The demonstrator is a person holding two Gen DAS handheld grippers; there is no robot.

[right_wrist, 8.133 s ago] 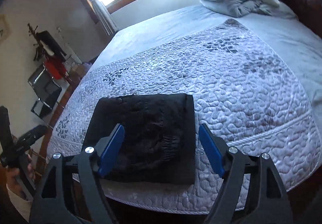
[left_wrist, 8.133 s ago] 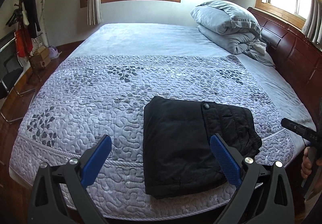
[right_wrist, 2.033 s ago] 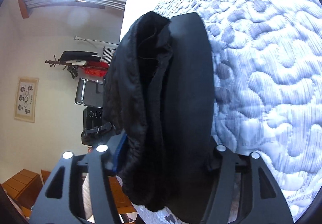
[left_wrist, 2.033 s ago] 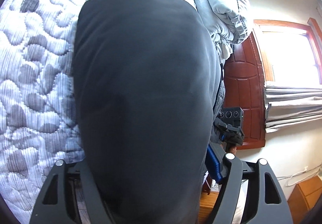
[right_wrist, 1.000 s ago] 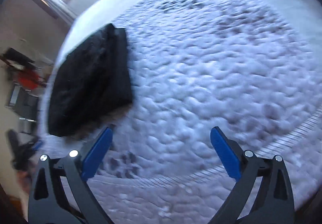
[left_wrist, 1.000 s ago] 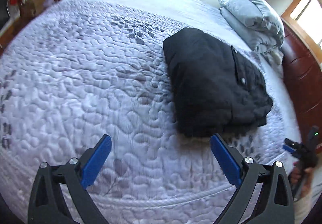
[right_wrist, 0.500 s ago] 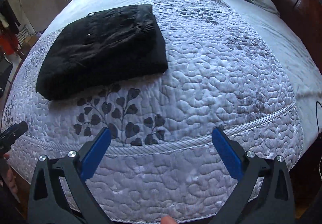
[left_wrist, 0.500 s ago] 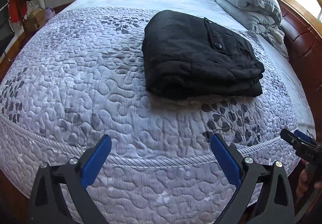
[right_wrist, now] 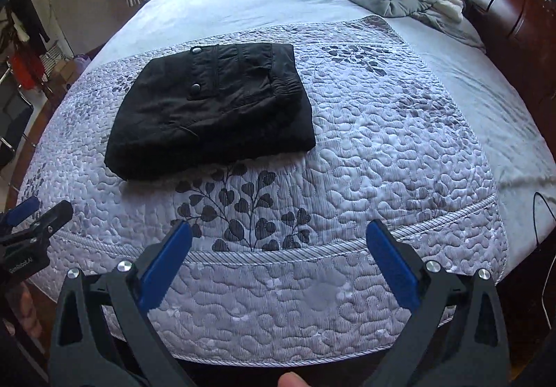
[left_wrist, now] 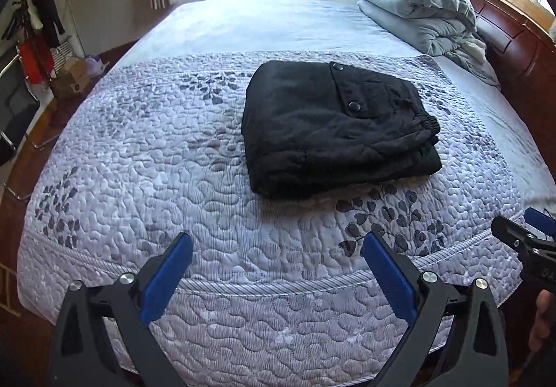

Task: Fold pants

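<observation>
Folded black fabric pants point(left_wrist: 333, 130) lie on grey quilted bedspread point(left_wrist: 222, 199), at 12 o'clock from left claw point(left_wrist: 276, 249). Left claw, right claw point(right_wrist: 276, 236) both released, empty.

Left gripper point(left_wrist: 276, 249) spread wide, empty; right gripper point(right_wrist: 278, 237) likewise, level alongside.

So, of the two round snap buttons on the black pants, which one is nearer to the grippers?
The lower snap button on the pocket flap of the folded pants is nearer. The other snap sits at the flap's far edge, toward the bedding pile.
</observation>
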